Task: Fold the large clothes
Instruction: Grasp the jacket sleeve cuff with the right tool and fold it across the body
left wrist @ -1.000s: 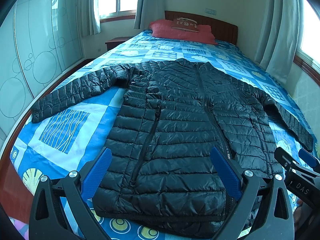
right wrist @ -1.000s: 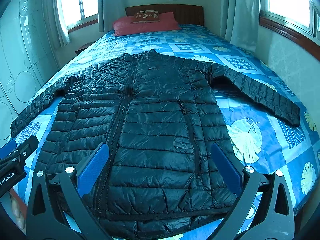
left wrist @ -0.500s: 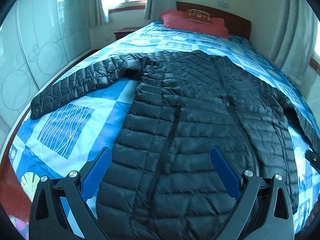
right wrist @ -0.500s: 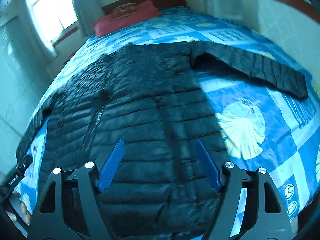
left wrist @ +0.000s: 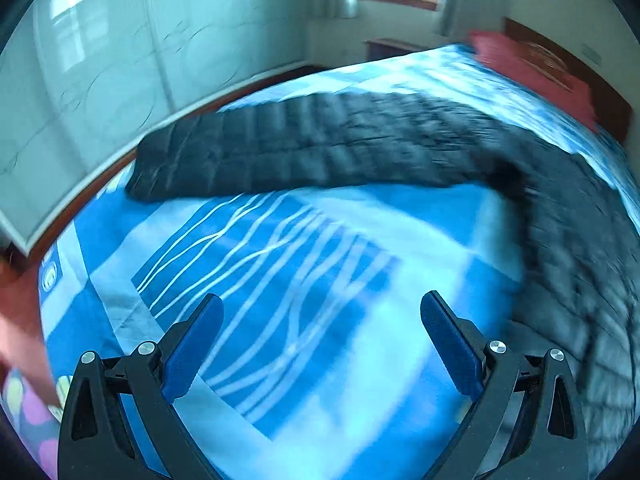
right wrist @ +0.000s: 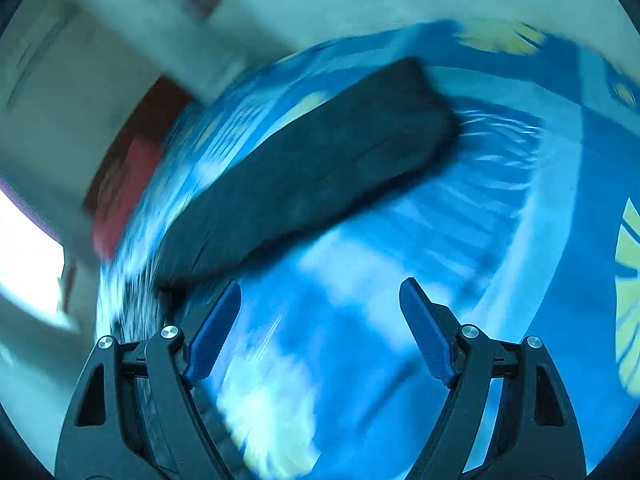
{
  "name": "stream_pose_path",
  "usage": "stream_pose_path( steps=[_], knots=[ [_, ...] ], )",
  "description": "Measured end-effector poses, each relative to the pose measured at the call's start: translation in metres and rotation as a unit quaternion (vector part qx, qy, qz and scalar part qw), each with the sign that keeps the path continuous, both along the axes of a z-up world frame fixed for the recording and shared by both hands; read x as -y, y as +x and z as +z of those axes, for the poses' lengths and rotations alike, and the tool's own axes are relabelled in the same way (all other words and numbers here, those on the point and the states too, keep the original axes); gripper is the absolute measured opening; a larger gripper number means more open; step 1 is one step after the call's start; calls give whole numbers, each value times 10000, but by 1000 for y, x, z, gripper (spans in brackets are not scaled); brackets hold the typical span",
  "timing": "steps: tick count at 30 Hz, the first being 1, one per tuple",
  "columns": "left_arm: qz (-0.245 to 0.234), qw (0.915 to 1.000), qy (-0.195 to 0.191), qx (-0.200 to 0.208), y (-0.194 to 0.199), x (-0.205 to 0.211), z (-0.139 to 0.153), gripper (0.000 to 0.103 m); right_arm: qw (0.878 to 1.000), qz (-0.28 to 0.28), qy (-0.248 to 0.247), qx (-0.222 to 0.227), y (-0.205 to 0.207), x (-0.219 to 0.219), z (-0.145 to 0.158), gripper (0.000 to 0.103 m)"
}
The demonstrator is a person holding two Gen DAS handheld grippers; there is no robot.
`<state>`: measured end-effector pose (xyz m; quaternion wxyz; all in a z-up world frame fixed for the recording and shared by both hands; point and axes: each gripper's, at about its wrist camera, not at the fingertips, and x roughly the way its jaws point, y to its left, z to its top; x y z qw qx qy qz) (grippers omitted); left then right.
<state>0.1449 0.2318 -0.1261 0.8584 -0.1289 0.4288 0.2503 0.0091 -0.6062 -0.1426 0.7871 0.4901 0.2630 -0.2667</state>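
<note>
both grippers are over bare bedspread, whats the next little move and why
Probably carry each gripper on to its sleeve's cuff. The left gripper and right gripper, its jaws opening, hold nothing, and the jacket's sleeves lie spread flat on the bedspread ahead of them, still unfolded.

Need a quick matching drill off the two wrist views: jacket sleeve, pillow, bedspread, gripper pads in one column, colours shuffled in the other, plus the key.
Things:
1. jacket sleeve
2. pillow
3. bedspread
4. pads of the left gripper

Colours:
A. red
B. dark blue
C. black
D. blue and white pattern

Pairs: 1-C, 2-A, 3-D, 4-B
</note>
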Motion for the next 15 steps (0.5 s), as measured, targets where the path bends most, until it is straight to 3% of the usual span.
stream_pose_path(
  steps=[5, 9, 12, 14, 15],
  knots=[
    [396, 9991, -77, -106, 0, -24, -23, 98, 9980, -452, 277, 330, 7, 44, -28, 78],
    [496, 9987, -47, -74, -5, -26, -29, 98, 9966, -681, -107, 447, 23, 53, -23, 88],
    [516, 9986, 67, -84, -7, -21, -29, 99, 9948, -824, -300, 520, 31, 58, -23, 88],
    [526, 9986, 78, -39, -8, -21, -30, 99, 9937, -917, -365, 527, 34, 65, -26, 84],
    [528, 9986, 67, -19, -9, -21, -30, 99, 9935, -958, -398, 476, 35, 69, -28, 72]
  ],
)
